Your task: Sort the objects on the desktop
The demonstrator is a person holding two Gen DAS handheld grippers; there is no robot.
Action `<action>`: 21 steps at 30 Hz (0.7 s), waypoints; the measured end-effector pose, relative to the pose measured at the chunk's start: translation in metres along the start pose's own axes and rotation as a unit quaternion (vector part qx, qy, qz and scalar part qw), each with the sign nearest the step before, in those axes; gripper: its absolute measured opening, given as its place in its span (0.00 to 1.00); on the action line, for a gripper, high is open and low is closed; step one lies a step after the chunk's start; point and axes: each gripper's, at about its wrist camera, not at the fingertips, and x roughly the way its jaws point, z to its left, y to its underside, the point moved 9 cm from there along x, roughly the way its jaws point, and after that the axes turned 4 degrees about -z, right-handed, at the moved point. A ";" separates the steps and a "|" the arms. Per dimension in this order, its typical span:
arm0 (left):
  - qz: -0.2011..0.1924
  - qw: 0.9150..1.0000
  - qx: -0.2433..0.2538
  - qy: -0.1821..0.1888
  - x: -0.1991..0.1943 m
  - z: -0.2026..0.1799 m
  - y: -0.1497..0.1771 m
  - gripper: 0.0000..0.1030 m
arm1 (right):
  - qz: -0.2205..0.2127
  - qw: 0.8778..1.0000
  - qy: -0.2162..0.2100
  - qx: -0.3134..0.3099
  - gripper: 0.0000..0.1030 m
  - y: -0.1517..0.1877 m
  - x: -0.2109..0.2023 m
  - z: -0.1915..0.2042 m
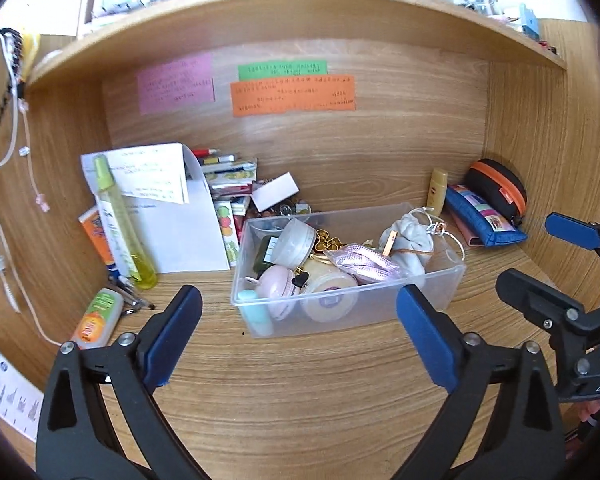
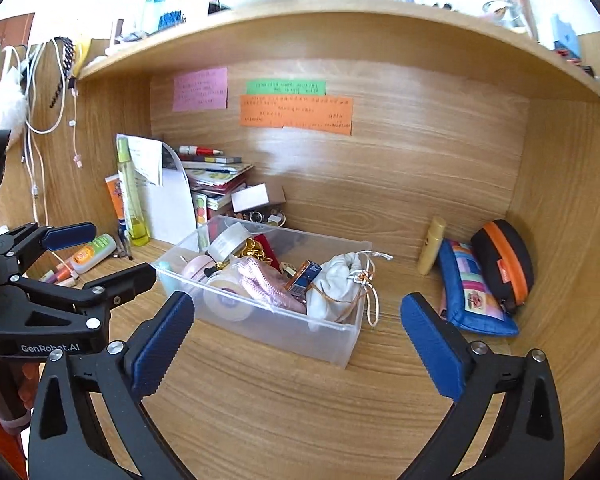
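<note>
Near the table's back edge, a clear bin [image 1: 348, 268] holds jars and a white pouch [image 1: 410, 240]; both claws, left claw [image 1: 300, 332] and right claw [image 2: 296, 340], gape empty.

Spread tongs [image 1: 300, 320] — full clear bin [image 1: 440, 280] ahead

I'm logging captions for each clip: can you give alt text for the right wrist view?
The open right tool hovers over a wooden desk, facing a clear plastic bin of small toiletries and a white drawstring pouch. The open left tool enters at left; a blue pencil case lies at right.
</note>
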 end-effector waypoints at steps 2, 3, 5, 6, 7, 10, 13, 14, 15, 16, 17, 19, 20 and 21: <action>-0.008 1.000 0.002 0.001 -0.008 -0.003 0.001 0.98 | -0.002 1.000 0.000 0.003 1.00 0.002 -0.008 0.000; -0.011 1.000 0.004 0.003 -0.012 -0.004 0.002 0.98 | -0.004 1.000 0.000 0.002 1.00 0.003 -0.011 0.000; -0.018 1.000 0.006 0.004 -0.018 -0.006 0.004 0.98 | -0.007 1.000 0.004 0.001 1.00 0.004 -0.017 0.000; -0.020 1.000 0.005 0.004 -0.020 -0.007 0.004 0.98 | -0.008 1.000 0.006 0.000 1.00 0.005 -0.020 0.001; -0.022 1.000 0.004 0.004 -0.022 -0.007 0.004 0.98 | -0.008 1.000 0.008 -0.001 1.00 0.007 -0.022 0.001; -0.024 1.000 -0.004 0.009 -0.026 -0.007 0.008 0.99 | -0.007 1.000 0.015 -0.005 1.00 0.010 -0.028 0.001; -0.015 1.000 -0.009 0.024 -0.024 -0.007 0.011 0.99 | -0.006 1.000 0.021 -0.008 1.00 0.013 -0.031 0.000; -0.013 1.000 -0.010 0.023 -0.023 -0.008 0.012 0.99 | -0.006 1.000 0.020 -0.009 1.00 0.014 -0.031 0.001; -0.013 1.000 -0.009 0.024 -0.023 -0.008 0.013 0.99 | -0.005 1.000 0.021 -0.009 1.00 0.015 -0.032 0.001; -0.013 1.000 -0.008 0.025 -0.022 -0.008 0.013 0.99 | -0.005 1.000 0.021 -0.010 1.00 0.016 -0.031 0.002; -0.012 1.000 -0.007 0.025 -0.022 -0.008 0.014 0.99 | -0.004 1.000 0.022 -0.011 1.00 0.016 -0.030 0.002; -0.013 1.000 -0.007 0.027 -0.020 -0.008 0.013 0.99 | -0.002 1.000 0.023 -0.016 1.00 0.016 -0.028 0.003; -0.013 0.999 -0.006 0.028 -0.019 -0.009 0.012 0.99 | -0.001 1.000 0.024 -0.017 1.00 0.016 -0.027 0.003; -0.014 0.999 -0.006 0.030 -0.018 -0.009 0.012 0.99 | 0.000 1.000 0.025 -0.019 1.00 0.016 -0.026 0.003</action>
